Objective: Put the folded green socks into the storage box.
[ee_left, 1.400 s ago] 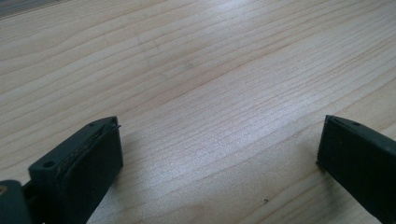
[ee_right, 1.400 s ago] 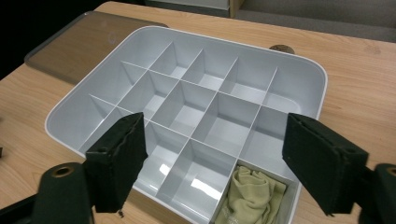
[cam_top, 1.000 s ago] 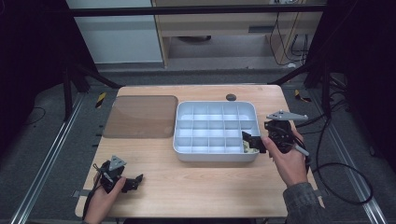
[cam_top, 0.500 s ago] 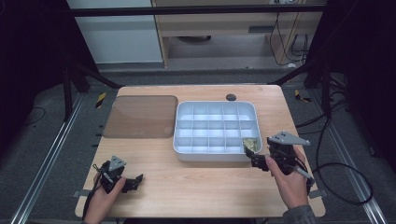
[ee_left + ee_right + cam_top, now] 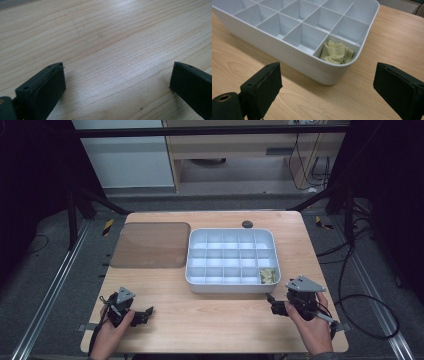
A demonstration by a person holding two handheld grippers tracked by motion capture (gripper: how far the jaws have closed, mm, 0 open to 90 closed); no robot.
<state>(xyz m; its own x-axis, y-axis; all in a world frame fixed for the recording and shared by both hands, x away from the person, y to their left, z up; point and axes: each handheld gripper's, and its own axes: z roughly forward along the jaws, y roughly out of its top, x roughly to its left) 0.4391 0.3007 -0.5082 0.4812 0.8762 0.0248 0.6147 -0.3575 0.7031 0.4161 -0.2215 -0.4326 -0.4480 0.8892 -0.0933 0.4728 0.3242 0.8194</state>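
Note:
A white divided tray [image 5: 197,275] stands in the middle of the wooden table. A crumpled yellow-green cloth [image 5: 268,275] lies in its near right corner compartment, seen close up as the cloth [image 5: 336,52] inside the tray [image 5: 287,53] in the right gripper view. My right gripper [image 5: 272,306] rests near the table's front right, just in front of the tray, open and holding nothing; its jaws stand wide apart [image 5: 328,87]. My left gripper [image 5: 145,314] sits at the front left, open over bare wood [image 5: 117,82].
A brown translucent lid [image 5: 150,244] lies flat left of the tray. A small dark round hole [image 5: 247,224] sits near the table's far edge. Cables trail off the right side. Bare wood stretches between the two grippers.
My right gripper has drawn back from the tray's near right corner toward the table's front edge, leaving the cloth in the compartment. The left gripper has stayed put.

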